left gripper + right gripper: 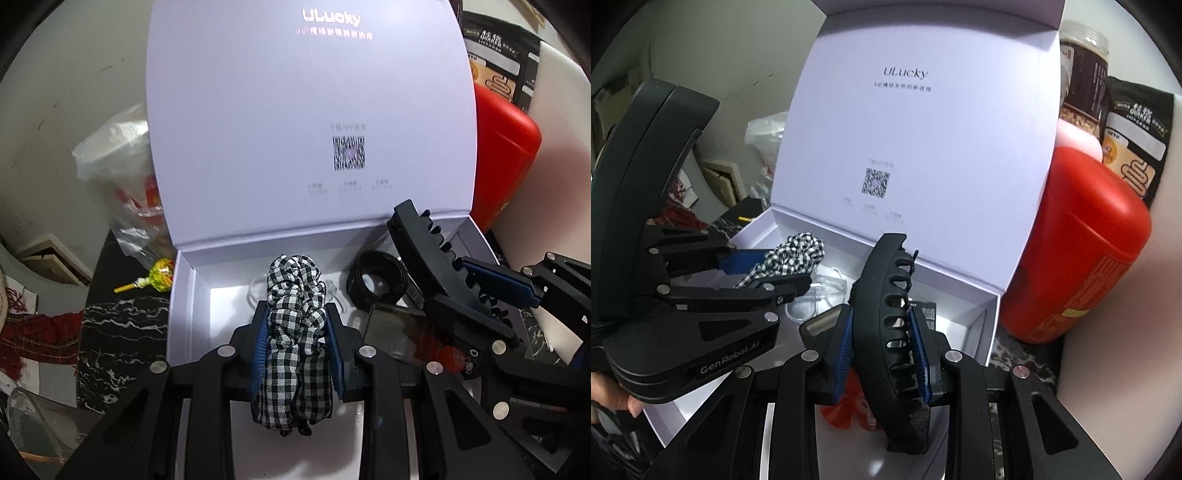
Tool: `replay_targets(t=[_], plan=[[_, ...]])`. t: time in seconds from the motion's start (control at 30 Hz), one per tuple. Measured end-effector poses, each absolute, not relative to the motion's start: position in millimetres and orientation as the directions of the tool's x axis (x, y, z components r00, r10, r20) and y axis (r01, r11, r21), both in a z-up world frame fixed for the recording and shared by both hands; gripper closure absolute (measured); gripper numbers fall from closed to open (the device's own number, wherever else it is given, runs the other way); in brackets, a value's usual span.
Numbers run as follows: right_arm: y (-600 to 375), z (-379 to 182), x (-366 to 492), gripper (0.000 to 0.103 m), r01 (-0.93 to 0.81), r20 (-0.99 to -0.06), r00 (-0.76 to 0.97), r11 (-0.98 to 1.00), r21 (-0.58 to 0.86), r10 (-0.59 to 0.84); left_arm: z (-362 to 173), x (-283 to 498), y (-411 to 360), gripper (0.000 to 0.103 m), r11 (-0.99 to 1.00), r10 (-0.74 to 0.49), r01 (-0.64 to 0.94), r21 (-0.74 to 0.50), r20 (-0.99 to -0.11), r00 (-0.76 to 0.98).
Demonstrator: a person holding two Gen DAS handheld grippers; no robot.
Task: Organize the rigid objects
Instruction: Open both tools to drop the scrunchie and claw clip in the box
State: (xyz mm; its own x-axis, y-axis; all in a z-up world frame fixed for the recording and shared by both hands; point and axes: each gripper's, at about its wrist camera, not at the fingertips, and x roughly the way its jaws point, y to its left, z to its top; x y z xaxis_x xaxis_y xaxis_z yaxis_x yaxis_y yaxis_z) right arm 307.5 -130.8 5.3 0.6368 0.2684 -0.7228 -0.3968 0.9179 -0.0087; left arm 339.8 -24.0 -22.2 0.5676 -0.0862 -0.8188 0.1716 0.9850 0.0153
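Observation:
My left gripper [297, 314] is shut on a black-and-white checked scrunchie [295, 350], holding it over the open white box [181, 295]. My right gripper [884, 321] is shut on a black hair claw clip [882, 295], above the box's right half. The clip [432, 251] and right gripper [480, 295] also show at the right of the left wrist view. The left gripper [768, 273] and scrunchie [798, 254] appear at the left of the right wrist view. Inside the box lie clear glasses [820, 299], a black ring [376, 280], a dark flat square [395, 332] and a red item [849, 402].
The box's lid [310, 110] stands upright behind. A red jug [1082, 251], a jar [1086, 74] and a black food bag [1137, 147] crowd the right. At the left, a lollipop [159, 277] and a bagged plastic cup [122, 166] sit on the black marble table [118, 332].

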Motion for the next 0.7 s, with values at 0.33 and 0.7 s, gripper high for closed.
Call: replay_targets(t=[0.33, 0.7], plan=[[-124, -3, 316, 0.074, -0.398, -0.734, 0.624, 0.918, -0.006, 0.266, -27, 356, -15, 0.065, 0.987, -0.067, 0.161, 0.024, -0.840, 0.538], [-126, -4, 317, 0.074, -0.387, -0.737, 0.627, 0.922, -0.014, 0.253, -23, 359, -9, 0.028, 0.991, -0.031, 0.125, 0.047, -0.830, 0.556]])
